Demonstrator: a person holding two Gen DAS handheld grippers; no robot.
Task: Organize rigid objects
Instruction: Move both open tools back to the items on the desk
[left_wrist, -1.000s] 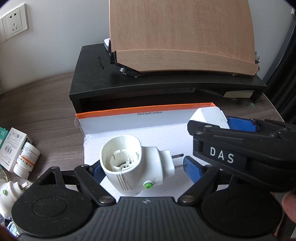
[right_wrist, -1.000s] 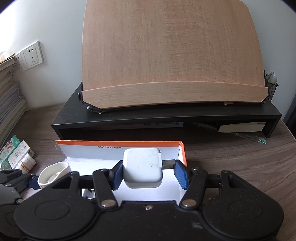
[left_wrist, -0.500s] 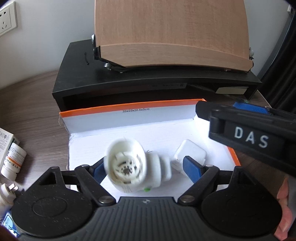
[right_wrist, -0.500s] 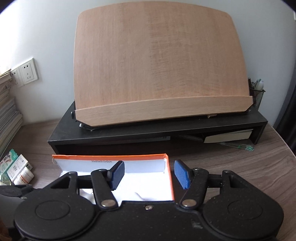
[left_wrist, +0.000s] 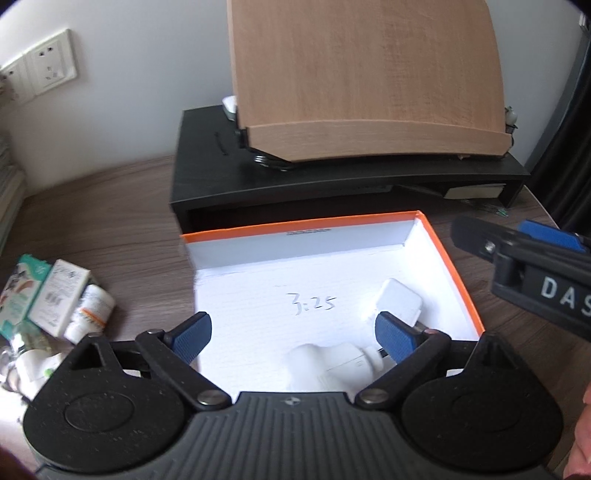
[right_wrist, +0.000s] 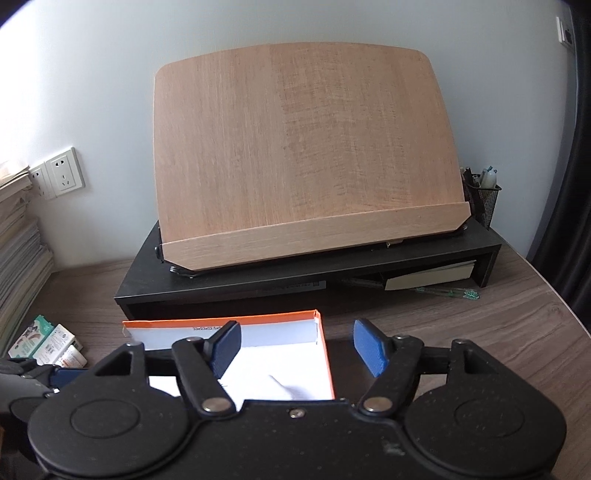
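1. Two white plugs lie in the orange-rimmed box (left_wrist: 448, 254) on the table (left_wrist: 110, 218): a round adapter (left_wrist: 325, 363) and a square charger (left_wrist: 399, 301).
2. Left hand-held gripper (left_wrist: 293, 332): jaws just widened, empty above the adapter.
3. Right hand-held gripper (right_wrist: 297, 347): likewise just widened, empty.

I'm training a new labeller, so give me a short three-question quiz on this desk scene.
1. True or false: the left hand-held gripper is shut on the white adapter.
2. Where does the white charger lie?
A. on the black shelf
B. in the box
C. beside the medicine packs
3. Fill in: the right hand-held gripper holds ____.

Key: 1 false, its jaws have just been opening and the adapter lies loose in the box. 2 B. 3 nothing, its jaws have just been opening with nothing between them.
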